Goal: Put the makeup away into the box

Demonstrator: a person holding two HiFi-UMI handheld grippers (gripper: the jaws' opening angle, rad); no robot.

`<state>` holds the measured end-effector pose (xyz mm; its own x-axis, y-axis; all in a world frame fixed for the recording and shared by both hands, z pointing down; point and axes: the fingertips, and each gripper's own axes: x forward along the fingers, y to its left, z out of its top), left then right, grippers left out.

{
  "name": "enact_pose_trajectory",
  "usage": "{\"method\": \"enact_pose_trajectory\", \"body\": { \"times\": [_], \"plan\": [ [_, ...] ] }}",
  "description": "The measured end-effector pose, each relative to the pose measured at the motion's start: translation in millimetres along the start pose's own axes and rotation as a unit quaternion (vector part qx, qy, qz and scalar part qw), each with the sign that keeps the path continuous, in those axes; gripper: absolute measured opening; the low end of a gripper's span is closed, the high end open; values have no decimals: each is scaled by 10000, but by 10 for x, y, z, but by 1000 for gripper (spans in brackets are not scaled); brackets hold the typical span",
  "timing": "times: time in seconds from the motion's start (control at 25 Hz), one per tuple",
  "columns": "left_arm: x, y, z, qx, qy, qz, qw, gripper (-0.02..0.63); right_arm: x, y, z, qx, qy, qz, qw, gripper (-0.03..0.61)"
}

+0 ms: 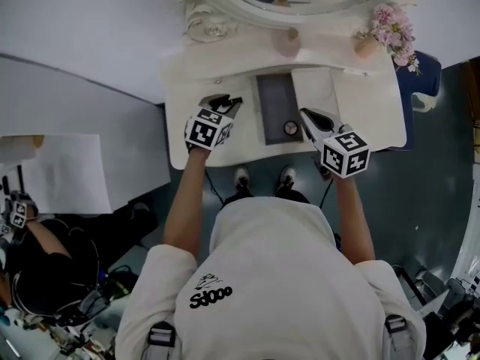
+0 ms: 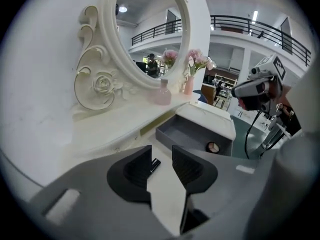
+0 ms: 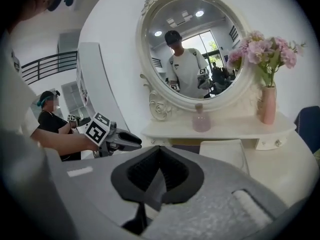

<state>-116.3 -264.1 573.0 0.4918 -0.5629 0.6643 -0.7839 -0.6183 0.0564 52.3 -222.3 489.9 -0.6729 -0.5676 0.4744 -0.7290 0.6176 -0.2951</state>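
An open grey box (image 1: 274, 88) lies on the white dressing table (image 1: 195, 137), its white lid (image 1: 319, 88) beside it on the right. A round compact (image 1: 291, 128) rests in the box's near end. My left gripper (image 1: 229, 103) hovers over the table left of the box, jaws partway apart. In the left gripper view a small black tube (image 2: 155, 164) shows by the left jaw's tip, with table visible across the gap of that gripper (image 2: 161, 159); the box (image 2: 190, 131) lies beyond. My right gripper (image 1: 306, 115) is over the lid's near edge, shut and empty (image 3: 159, 151).
An oval mirror (image 3: 192, 54) stands at the back with a pink bottle (image 1: 286, 42) and a vase of pink flowers (image 1: 394, 25) on the shelf. A blue chair (image 1: 424, 81) is at the right. Another person (image 1: 30, 238) sits at the lower left.
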Motion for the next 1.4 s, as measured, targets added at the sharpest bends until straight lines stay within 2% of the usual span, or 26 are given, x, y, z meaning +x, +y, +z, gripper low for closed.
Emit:
{"method": "enact_pose_trajectory", "body": {
  "times": [0.12, 0.28, 0.44, 0.72, 0.84, 1.16, 1.24, 1.4],
  "plan": [
    [69, 194, -189, 204, 192, 142, 9995, 172, 174, 138, -7, -94, 140, 215, 9996, 3],
    [180, 298, -391, -82, 328, -56, 9994, 203, 334, 242, -73, -63, 296, 363, 9989, 3],
    [310, 364, -587, -93, 524, -181, 9984, 218, 424, 294, -169, 38, 427, 374, 9984, 3],
    [485, 366, -751, 513, 870, -389, 9941, 236, 383, 291, -261, 233, 588, 182, 9978, 3],
    [580, 371, -812, 667, 949, -440, 9923, 228, 382, 262, -310, 264, 636, 64, 9976, 3],
    [712, 332, -895, 958, 1017, -420, 9893, 137, 315, 187, -340, 283, 608, -134, 9977, 3],
    [703, 302, -897, 1046, 1038, -328, 9885, 112, 283, 199, -327, 250, 563, -123, 9980, 3],
    [687, 262, -897, 1200, 1068, -138, 9869, 109, 205, 224, -305, 119, 496, -133, 9986, 3]
  ]
}}
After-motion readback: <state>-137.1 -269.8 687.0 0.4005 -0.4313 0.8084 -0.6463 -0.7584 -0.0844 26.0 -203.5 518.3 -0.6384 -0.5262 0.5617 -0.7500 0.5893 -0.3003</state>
